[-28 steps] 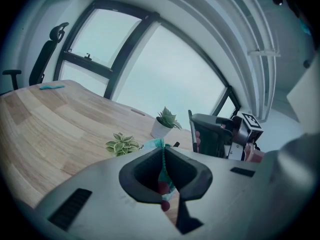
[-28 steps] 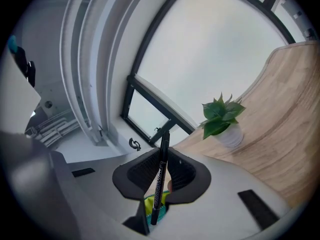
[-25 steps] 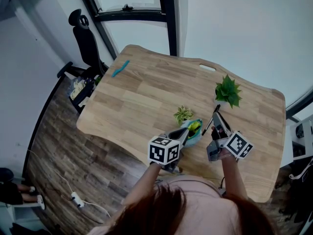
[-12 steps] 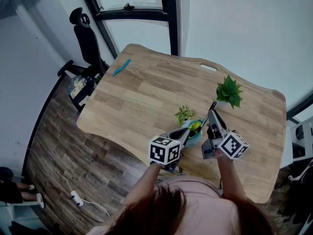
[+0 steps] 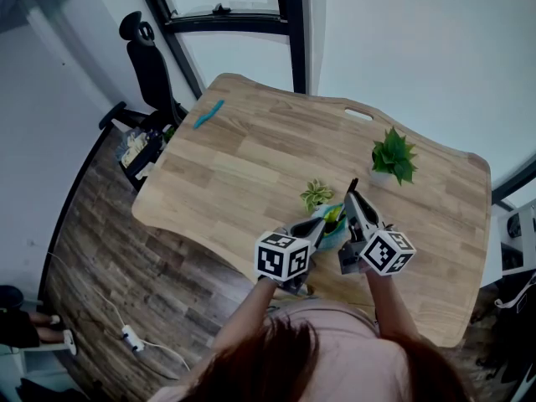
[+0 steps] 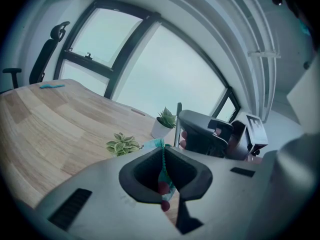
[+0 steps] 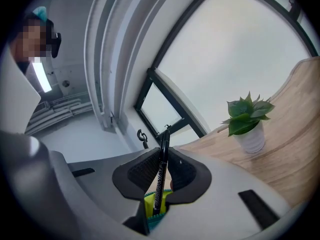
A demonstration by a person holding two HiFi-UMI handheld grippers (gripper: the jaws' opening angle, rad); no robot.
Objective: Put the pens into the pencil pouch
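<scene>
Here, 1 black pen (image 7: 160,176) is clenched in the right gripper (image 5: 351,199) above 1 teal pencil pouch (image 5: 333,229) at frame centre, whose edge is pinched by the left gripper (image 5: 316,225). 2 plants are seen beyond: the larger plant (image 5: 392,156) and the smaller plant (image 5: 315,195).

Small plant (image 5: 316,195) and larger plant (image 5: 392,156) stand beyond pouch (image 5: 334,226).

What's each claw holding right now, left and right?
Left claw: closed on the edge of the pouch.
Right claw: closed on a black pen, lower end at the pouch's mouth.
</scene>
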